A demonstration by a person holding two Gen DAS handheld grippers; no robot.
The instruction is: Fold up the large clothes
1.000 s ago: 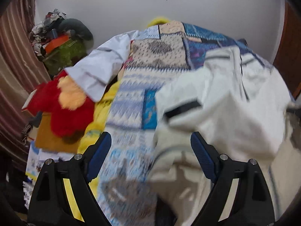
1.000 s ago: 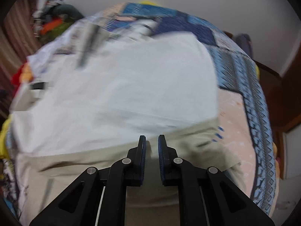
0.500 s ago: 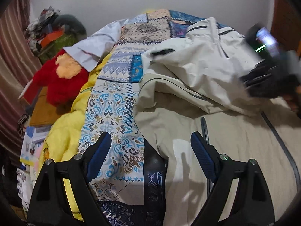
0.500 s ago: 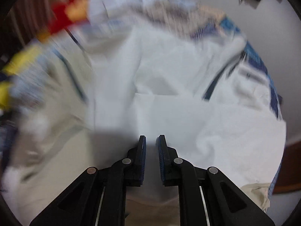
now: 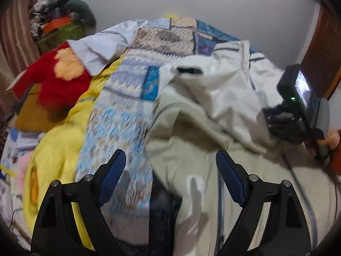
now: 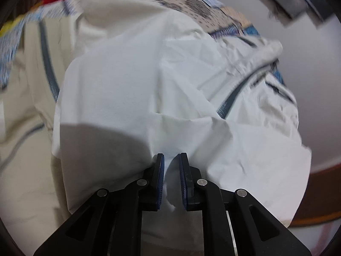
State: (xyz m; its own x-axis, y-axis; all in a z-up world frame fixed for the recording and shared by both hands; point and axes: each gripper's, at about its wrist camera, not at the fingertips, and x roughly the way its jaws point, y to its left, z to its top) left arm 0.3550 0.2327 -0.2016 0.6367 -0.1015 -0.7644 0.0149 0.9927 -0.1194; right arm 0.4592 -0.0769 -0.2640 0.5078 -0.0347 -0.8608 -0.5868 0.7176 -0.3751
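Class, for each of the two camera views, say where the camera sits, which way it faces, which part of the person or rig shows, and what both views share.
Left wrist: sits on the left tongs, open over the bed, facing down at the cream jacket; the right tongs and a hand show.
Right wrist: sits on the right tongs, shut on white jacket fabric.
Shared: jacket, patterned bedspread, red plush toy.

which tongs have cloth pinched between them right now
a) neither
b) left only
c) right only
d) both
c: in the right wrist view the right tongs are nearly shut with a fold of the cream jacket bunched between the pads, while the left tongs stand wide apart above the bedspread with nothing pinched.
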